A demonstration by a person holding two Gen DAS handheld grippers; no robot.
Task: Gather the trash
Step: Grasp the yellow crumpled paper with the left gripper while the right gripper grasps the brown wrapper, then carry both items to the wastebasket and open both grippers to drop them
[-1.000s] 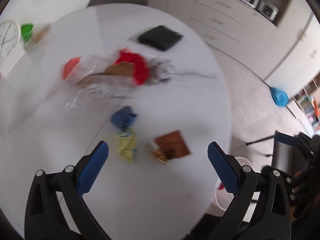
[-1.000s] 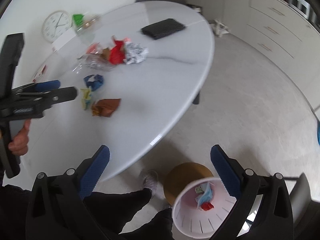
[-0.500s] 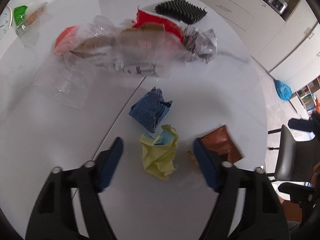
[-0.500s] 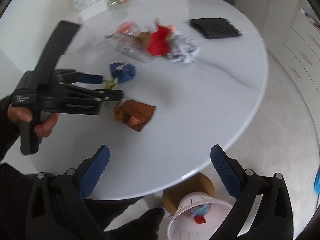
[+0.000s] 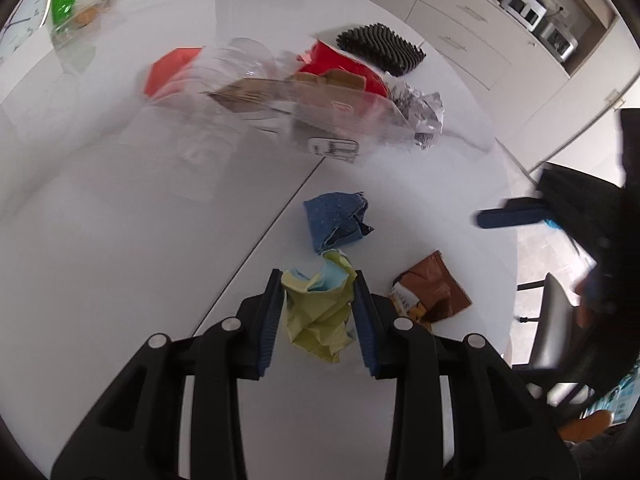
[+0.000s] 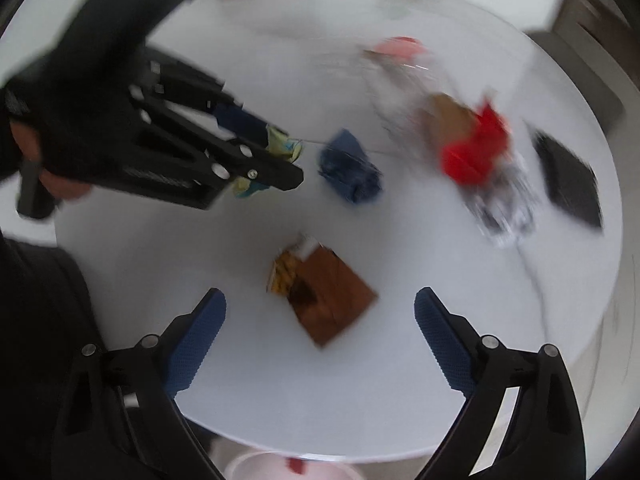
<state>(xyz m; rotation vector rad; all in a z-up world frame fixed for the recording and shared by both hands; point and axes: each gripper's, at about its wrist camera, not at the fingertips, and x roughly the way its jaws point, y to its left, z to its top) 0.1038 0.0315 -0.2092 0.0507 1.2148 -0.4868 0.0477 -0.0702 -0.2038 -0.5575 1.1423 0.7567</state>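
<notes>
On a round white desk (image 5: pixel 120 260), our left gripper (image 5: pixel 316 304) has its two blue-padded fingers (image 5: pixel 269 312) closed on one crumpled yellow-and-blue paper wad (image 5: pixel 320 308), which sits between them at the desk surface; whether it is lifted clear we cannot tell. Just beyond it lies one crumpled blue paper ball (image 5: pixel 336 220), and to its right one brown snack wrapper (image 5: pixel 432 296), apart from the wad.

Farther back we count a loose heap: one clear plastic package (image 5: pixel 280 108) lying over brown cardboard, one red piece (image 5: pixel 344 68) behind it, one orange-red piece (image 5: pixel 168 68) to the left, and one crumpled silver foil ball (image 5: pixel 420 112) at the right end. One black ridged pad (image 5: pixel 380 48) lies beyond the heap. At the far left edge stand one white wall clock (image 5: pixel 24 20) and one green-topped clear item (image 5: pixel 68 8).

Our right gripper (image 6: pixel 320 340) hovers over the near edge of the desk with its fingers (image 6: pixel 196 340) spread wide and holding nothing; the brown snack wrapper (image 6: pixel 324 292) lies just ahead, between them in that blurred view. The left gripper (image 6: pixel 260 160) shows there too, clamped on the wad. Below the desk edge we glimpse the rim of one white bin (image 6: pixel 256 464).
</notes>
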